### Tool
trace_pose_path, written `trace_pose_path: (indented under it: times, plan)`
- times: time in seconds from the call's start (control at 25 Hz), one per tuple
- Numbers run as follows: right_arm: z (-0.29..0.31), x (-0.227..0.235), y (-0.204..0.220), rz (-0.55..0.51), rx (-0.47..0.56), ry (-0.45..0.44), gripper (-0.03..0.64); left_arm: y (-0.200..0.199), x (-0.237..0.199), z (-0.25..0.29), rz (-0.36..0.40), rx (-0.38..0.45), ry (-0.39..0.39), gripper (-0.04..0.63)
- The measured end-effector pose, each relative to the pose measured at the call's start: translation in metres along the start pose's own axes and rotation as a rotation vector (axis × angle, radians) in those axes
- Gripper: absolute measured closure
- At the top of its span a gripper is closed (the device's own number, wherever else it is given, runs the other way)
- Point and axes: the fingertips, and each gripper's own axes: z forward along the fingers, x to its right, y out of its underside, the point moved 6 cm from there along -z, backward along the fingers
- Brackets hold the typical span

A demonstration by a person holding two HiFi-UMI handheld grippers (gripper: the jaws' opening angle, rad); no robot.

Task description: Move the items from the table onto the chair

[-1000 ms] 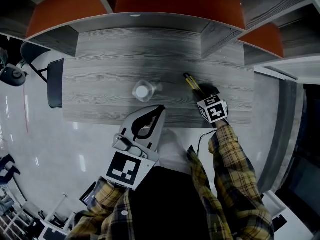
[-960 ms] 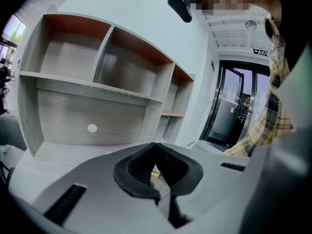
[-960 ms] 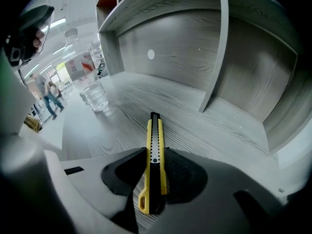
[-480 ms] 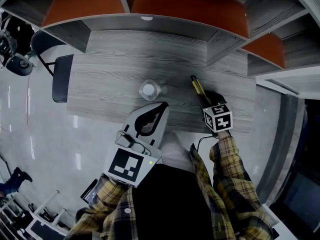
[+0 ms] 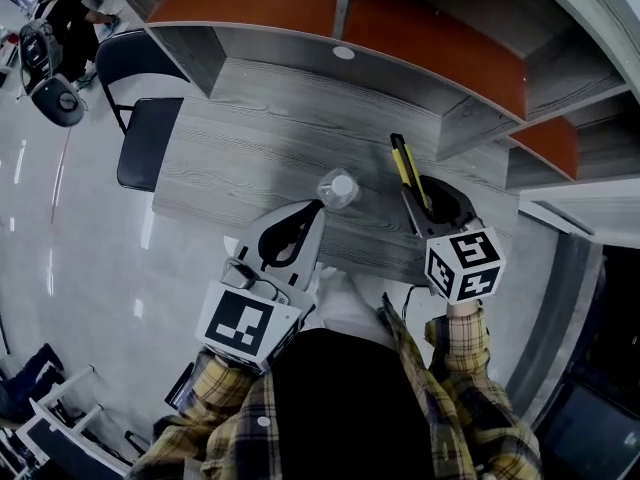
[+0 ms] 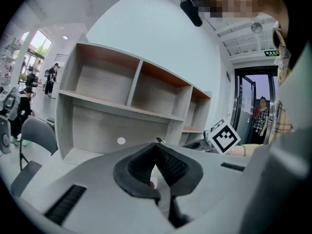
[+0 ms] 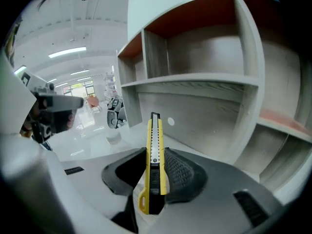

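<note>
A yellow utility knife (image 5: 404,166) sticks out forward from my right gripper (image 5: 425,206), which is shut on it and held above the right part of the grey table (image 5: 250,138). In the right gripper view the knife (image 7: 154,130) stands on edge between the pads of that gripper (image 7: 155,165). A clear bottle with a white cap (image 5: 338,188) stands on the table's middle. My left gripper (image 5: 316,208) hovers just in front of the bottle, shut and empty; its tips (image 6: 156,147) meet. A dark chair (image 5: 148,140) stands at the table's left end.
A shelf unit with orange back panels (image 5: 420,28) rises behind the table. A person and equipment (image 5: 55,43) are at the far left beyond the chair. The glossy floor (image 5: 90,268) lies left of me. A doorway with a person (image 6: 258,116) shows at the right.
My right gripper has risen off the table with the knife in it. The left gripper has moved a little up and toward the bottle. The head view has swung, showing more of the chair.
</note>
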Motion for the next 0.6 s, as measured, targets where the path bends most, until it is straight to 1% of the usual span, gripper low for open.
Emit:
trace_pose_path:
  times: [0.12, 0.24, 0.36, 0.52, 0.6]
  plan:
    - [-0.002, -0.035, -0.040, -0.038, 0.048, -0.031, 0.491, -0.002, -0.028, -0.020, -0.003, 0.015, -0.029, 0.592]
    - [0.001, -0.073, -0.074, -0.054, 0.085, -0.052, 0.491, -0.006, -0.062, -0.042, -0.011, 0.035, -0.045, 0.592]
    - [0.012, -0.116, -0.104, -0.073, 0.107, -0.081, 0.491, -0.011, -0.102, -0.064, -0.025, 0.026, -0.081, 0.592]
    - [0.050, -0.182, -0.139, -0.084, 0.116, -0.137, 0.491, -0.012, -0.162, -0.097, -0.030, 0.031, -0.092, 0.592]
    - [0.078, -0.216, -0.151, -0.081, 0.113, -0.173, 0.491, -0.014, -0.194, -0.115, -0.039, 0.034, -0.112, 0.592]
